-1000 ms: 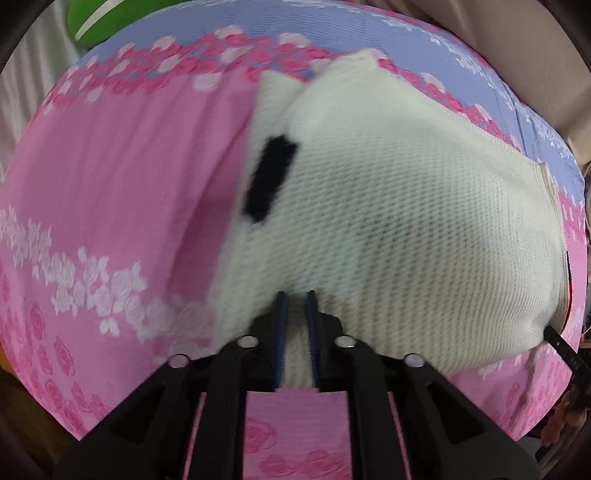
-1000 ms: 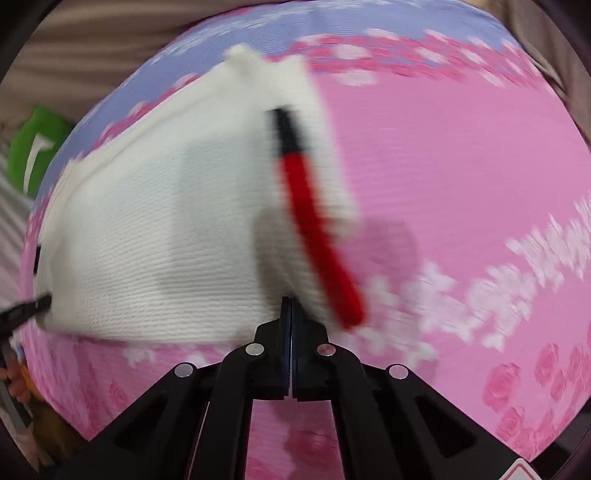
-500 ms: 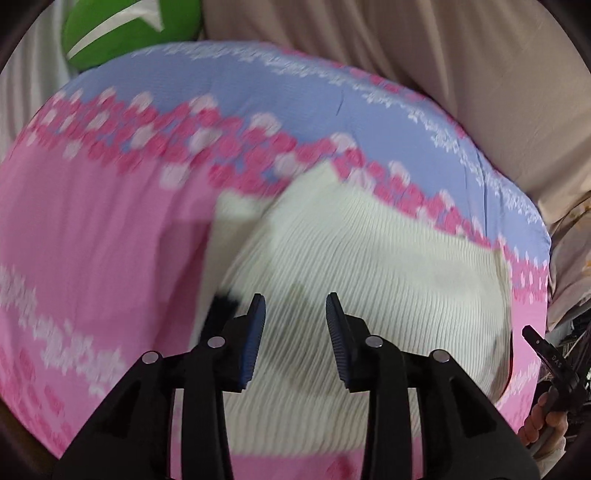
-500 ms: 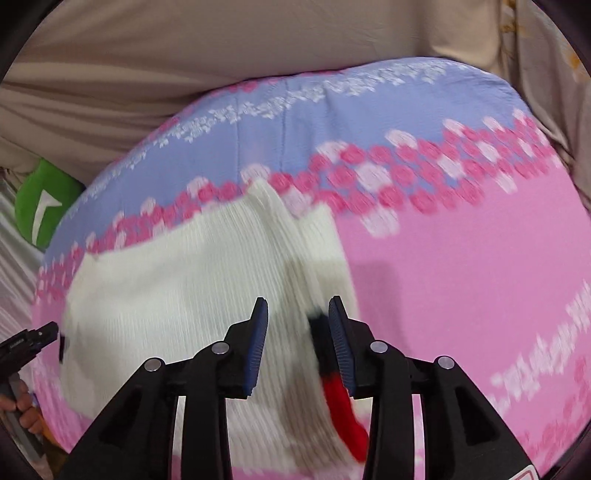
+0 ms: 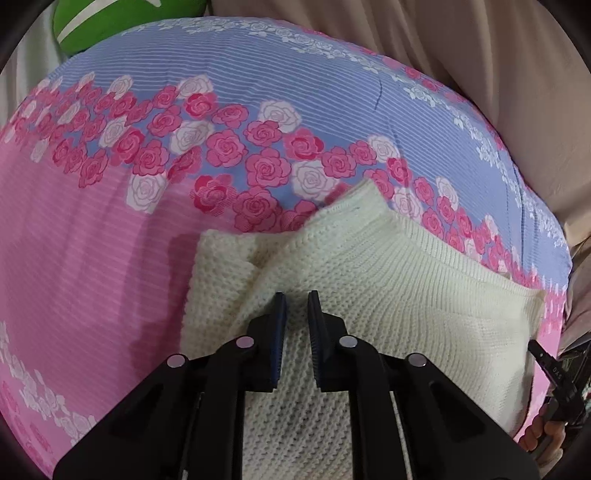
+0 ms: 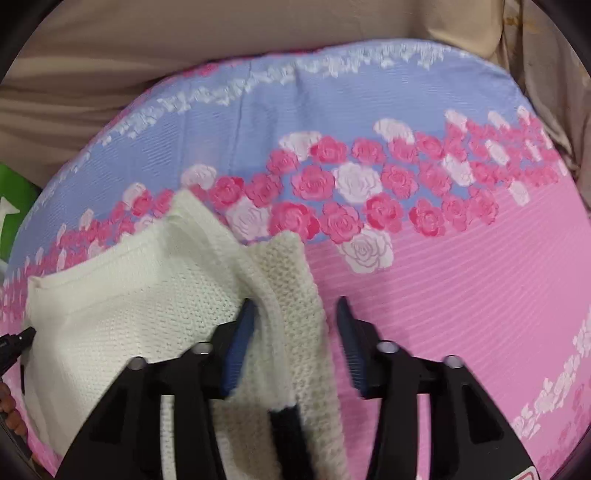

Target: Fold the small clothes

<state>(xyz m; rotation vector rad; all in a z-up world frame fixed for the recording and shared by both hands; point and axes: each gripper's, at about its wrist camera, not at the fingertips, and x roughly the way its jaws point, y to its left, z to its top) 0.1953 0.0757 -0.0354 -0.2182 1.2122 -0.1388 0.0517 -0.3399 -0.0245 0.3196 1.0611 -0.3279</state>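
A small cream knitted sweater (image 5: 388, 288) lies folded on the pink and blue rose-print bedsheet (image 5: 92, 240). My left gripper (image 5: 296, 295) hovers over the sweater's left part, jaws narrowly open, holding nothing. In the right wrist view the sweater (image 6: 140, 295) lies at the lower left, with a folded sleeve and a dark trim (image 6: 284, 424) between the fingers. My right gripper (image 6: 295, 306) is wide open above the sweater's right edge, empty.
A green cushion (image 5: 122, 18) sits at the sheet's far left corner. Beige fabric (image 6: 184, 48) surrounds the far side of the sheet. The other gripper's tip shows at the right edge of the left wrist view (image 5: 550, 365).
Both grippers, shut on the sweater's edge a second ago, have opened and let it go. The sweater now lies folded under them; both have drawn back and lifted.
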